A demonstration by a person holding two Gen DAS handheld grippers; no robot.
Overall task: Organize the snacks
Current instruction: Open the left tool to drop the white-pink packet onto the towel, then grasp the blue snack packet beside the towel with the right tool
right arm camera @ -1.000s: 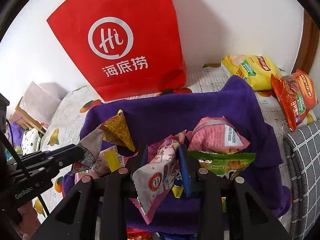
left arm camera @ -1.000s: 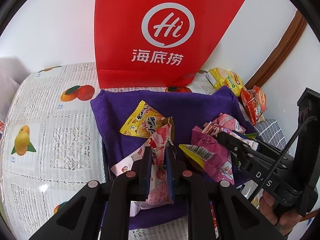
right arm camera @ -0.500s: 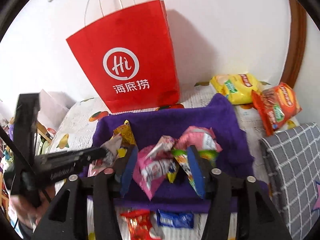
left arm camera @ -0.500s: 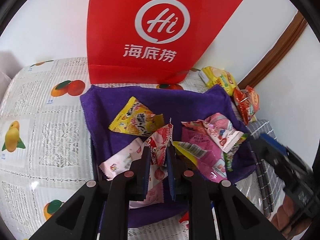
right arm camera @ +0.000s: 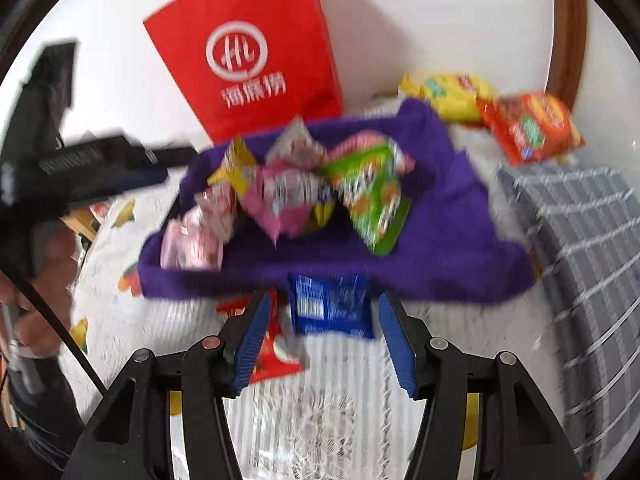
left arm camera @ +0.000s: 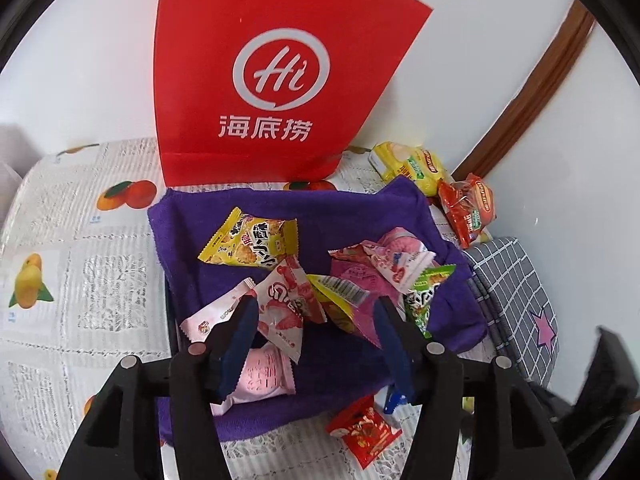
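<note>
Now the left gripper (left arm camera: 314, 316) has just sprung open above the pink snack packets (left arm camera: 280, 312) on the purple towel (left arm camera: 348, 216), gripping nothing. The right gripper (right arm camera: 322, 320) stands open too, empty, over a blue packet (right arm camera: 330, 306).

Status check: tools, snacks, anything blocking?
Both tools open, empty: left tool jaws just opened. Snacks piled on purple towel. Blue packet and red packet outside towel. Nothing blocking.

Left gripper (left arm camera: 314, 320) just opened off the pink-white packet (left arm camera: 280, 312); right gripper (right arm camera: 322, 328) opened, now over blue packet (right arm camera: 330, 306)
</note>
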